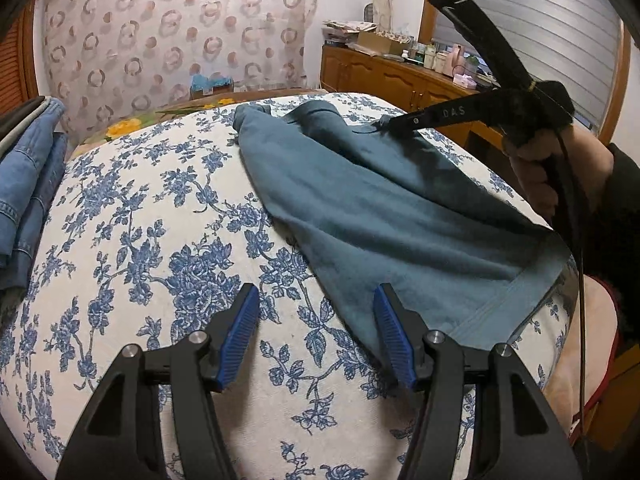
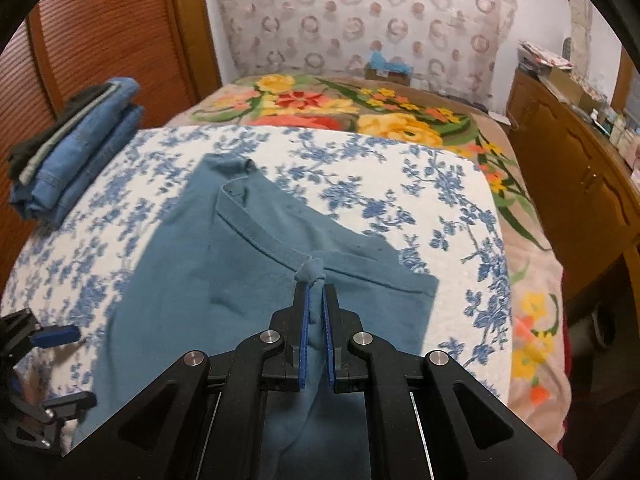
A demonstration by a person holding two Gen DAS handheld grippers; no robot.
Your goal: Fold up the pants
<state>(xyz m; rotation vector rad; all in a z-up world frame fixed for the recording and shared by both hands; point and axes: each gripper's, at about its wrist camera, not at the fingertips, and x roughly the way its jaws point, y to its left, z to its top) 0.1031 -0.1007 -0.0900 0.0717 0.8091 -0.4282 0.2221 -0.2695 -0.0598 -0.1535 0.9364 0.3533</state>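
Teal pants (image 2: 224, 280) spread on the bed's blue-floral cover (image 1: 132, 240), partly folded, waistband edge (image 2: 256, 228) angled across the top layer. Right gripper (image 2: 316, 292) clamped narrow on a bunched pinch of the fabric, lifted slightly off the bed. Left gripper (image 1: 316, 320) spread wide, holding nothing, right pad over the near hem of the pants, left pad over bare cover. Stack of folded jeans (image 2: 76, 148) well apart at the bed's left edge. Right hand (image 1: 548, 168) gripping the handle, raised beside the bed.

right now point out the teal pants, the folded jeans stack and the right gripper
teal pants (image 2: 224, 264), right wrist view, flat middle panel
folded jeans stack (image 2: 80, 144), right wrist view, top denim fold
right gripper (image 2: 314, 280), right wrist view, at its tips
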